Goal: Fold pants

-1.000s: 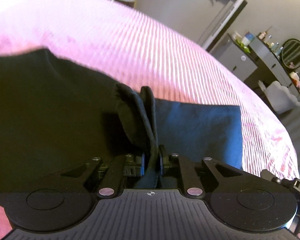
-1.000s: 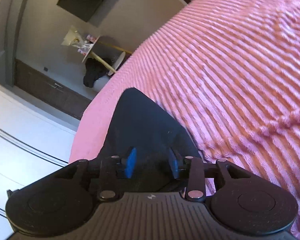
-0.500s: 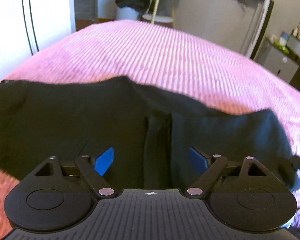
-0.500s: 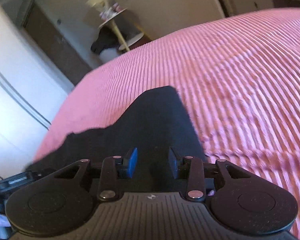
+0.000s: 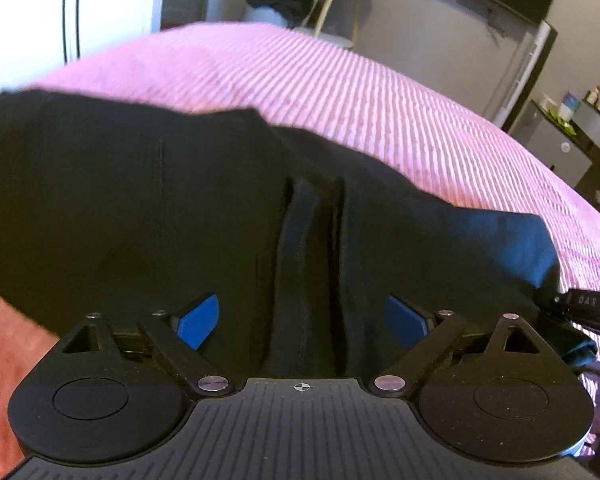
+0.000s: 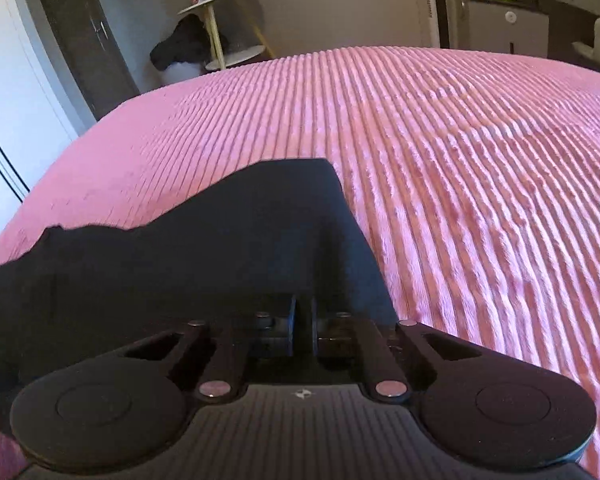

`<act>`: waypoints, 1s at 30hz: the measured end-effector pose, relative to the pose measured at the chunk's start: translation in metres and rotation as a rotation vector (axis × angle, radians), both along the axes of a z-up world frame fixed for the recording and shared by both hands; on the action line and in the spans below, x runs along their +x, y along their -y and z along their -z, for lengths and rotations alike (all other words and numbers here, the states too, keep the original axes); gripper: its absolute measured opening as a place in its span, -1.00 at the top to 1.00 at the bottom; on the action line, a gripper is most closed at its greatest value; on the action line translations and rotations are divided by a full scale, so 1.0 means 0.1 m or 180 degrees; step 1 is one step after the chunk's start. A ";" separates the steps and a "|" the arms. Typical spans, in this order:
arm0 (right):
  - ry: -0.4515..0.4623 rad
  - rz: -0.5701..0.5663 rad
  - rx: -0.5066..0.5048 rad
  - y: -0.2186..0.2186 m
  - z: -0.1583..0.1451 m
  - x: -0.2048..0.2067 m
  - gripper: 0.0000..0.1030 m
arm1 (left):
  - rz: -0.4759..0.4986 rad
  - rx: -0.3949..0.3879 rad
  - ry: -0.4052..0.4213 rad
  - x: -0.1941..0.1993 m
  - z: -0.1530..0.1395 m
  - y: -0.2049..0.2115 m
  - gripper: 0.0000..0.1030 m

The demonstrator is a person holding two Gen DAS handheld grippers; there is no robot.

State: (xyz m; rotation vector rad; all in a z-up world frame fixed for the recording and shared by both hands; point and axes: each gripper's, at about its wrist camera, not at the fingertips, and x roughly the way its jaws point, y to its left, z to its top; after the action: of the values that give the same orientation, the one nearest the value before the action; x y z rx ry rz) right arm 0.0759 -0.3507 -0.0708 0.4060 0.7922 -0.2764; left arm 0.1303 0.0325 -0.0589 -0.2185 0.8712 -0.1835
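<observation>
The dark pants (image 5: pixel 148 208) lie spread on the pink ribbed bedspread (image 5: pixel 340 92). In the left wrist view a raised pinch of fabric (image 5: pixel 310 240) runs up between the blue pads. My left gripper (image 5: pixel 302 320) is open wide just above the pants, touching nothing. In the right wrist view the pants (image 6: pixel 228 248) fill the lower left, with a corner (image 6: pixel 320 168) pointing away. My right gripper (image 6: pixel 303 320) has its jaws nearly together over the pants' near edge; whether cloth is pinched is hidden.
Pink bedspread (image 6: pixel 480 168) stretches right and far. Beyond the bed stand a small round side table (image 6: pixel 216 4) with dark clothes beneath it, a grey cabinet (image 6: pixel 504 28) and a white wardrobe (image 5: pixel 40 20). The right gripper's body (image 5: pixel 588 308) shows at the right edge.
My left gripper opened, let go of the fabric fold and drew back slightly. My right gripper's jaws closed from part open to nearly together and its view swung level with the bed.
</observation>
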 end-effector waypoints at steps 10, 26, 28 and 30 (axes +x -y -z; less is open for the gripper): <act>0.0271 0.0848 0.2107 0.59 0.02 -0.97 0.73 | -0.0069 -0.0188 -0.0044 0.01 0.07 -0.06 -0.89; 0.0666 0.1336 0.2911 0.43 0.39 -1.22 0.03 | 0.0013 -0.0348 -0.0031 -0.06 0.06 -0.13 -0.89; 0.0745 0.1415 0.3034 0.44 0.44 -1.19 0.36 | 0.0023 -0.0318 -0.0017 -0.07 0.05 -0.10 -0.89; 0.0719 0.1435 0.2925 0.47 0.45 -1.17 0.83 | 0.0019 -0.0312 -0.0007 -0.07 0.04 -0.08 -0.89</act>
State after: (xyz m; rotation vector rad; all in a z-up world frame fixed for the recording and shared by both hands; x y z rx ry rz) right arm -0.0410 -0.3977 -0.1160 1.4655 0.5585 -0.2652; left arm 0.1232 0.0404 -0.0629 -0.3075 0.8661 -0.2319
